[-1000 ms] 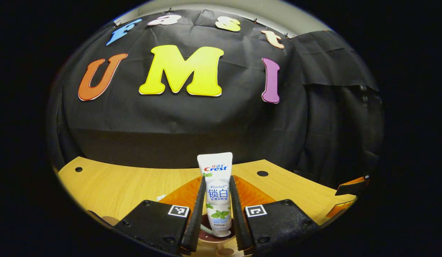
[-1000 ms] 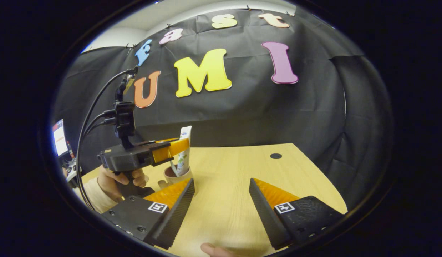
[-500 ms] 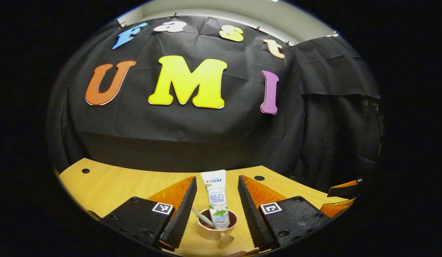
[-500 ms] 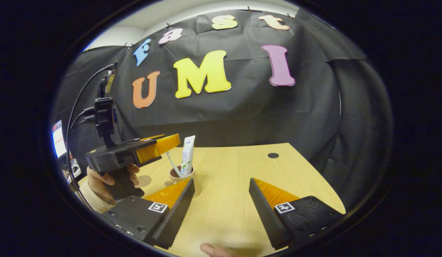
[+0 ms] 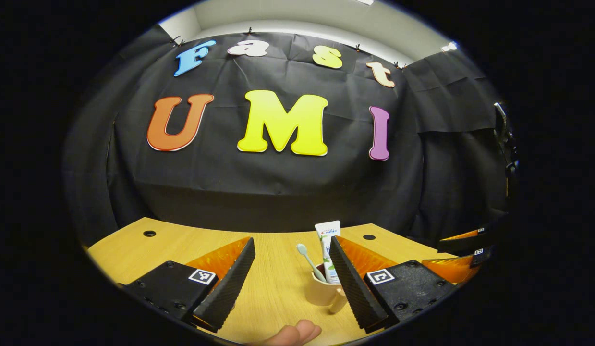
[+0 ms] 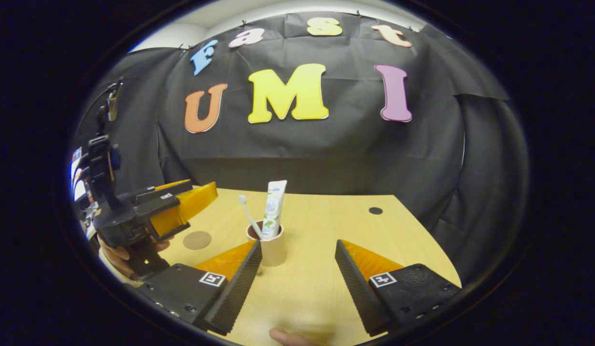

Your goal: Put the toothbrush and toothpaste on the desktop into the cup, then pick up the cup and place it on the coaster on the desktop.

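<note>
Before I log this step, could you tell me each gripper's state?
Left gripper: open, holding nothing; cup stands ahead.
Right gripper: open, holding nothing.

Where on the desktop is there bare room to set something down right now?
Free: the desktop between the cup and the cable hole. Crowded: around the coaster, with the left gripper above it.

Toothbrush [image 6: 248, 216] and toothpaste [image 6: 273, 209] upright in cup [image 6: 272, 248] — coaster [image 6: 197, 240] apart.

Black cloth wall [image 5: 278, 192]; dark round holes [image 6: 375, 210] in wood.
</note>
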A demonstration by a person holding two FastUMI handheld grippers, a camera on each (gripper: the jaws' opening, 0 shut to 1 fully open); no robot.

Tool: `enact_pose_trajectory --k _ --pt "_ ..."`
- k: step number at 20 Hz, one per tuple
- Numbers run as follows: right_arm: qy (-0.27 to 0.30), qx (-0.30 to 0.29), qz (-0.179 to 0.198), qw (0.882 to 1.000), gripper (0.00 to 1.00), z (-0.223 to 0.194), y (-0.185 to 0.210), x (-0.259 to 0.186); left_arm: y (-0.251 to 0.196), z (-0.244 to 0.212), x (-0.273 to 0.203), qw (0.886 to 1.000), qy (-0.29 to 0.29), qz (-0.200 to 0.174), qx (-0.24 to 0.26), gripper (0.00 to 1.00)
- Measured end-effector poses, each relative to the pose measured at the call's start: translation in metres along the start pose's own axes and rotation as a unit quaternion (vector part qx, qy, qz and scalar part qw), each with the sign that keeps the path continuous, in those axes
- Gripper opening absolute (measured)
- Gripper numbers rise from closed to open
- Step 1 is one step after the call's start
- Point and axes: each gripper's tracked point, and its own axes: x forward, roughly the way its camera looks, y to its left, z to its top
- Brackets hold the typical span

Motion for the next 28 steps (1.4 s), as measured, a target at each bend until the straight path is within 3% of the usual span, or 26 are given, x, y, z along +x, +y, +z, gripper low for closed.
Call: enact_pose_trajectory --k 9,18,25,28 --pt "0.044 -0.014 0.002 0.999 0.92 0.002 0.057 0.041 0.071 0.004 -0.098 0.997 -0.031 0.064 0.031 0.98" --pt "0.151 -0.015 -0.016 0.988 0.92 -0.023 0.061 0.104 0.096 -0.010 -0.152 0.994 -0.047 0.086 0.043 0.98" --pt "0.262 0.005 -0.036 0.964 0.93 -0.055 0.061 0.125 0.117 -0.032 -0.152 0.995 -0.033 0.093 0.016 0.98" --pt "0.332 0.027 -0.054 0.941 0.92 -0.074 0.057 0.131 0.117 -0.036 -0.152 0.996 -0.032 0.082 -0.001 0.98"
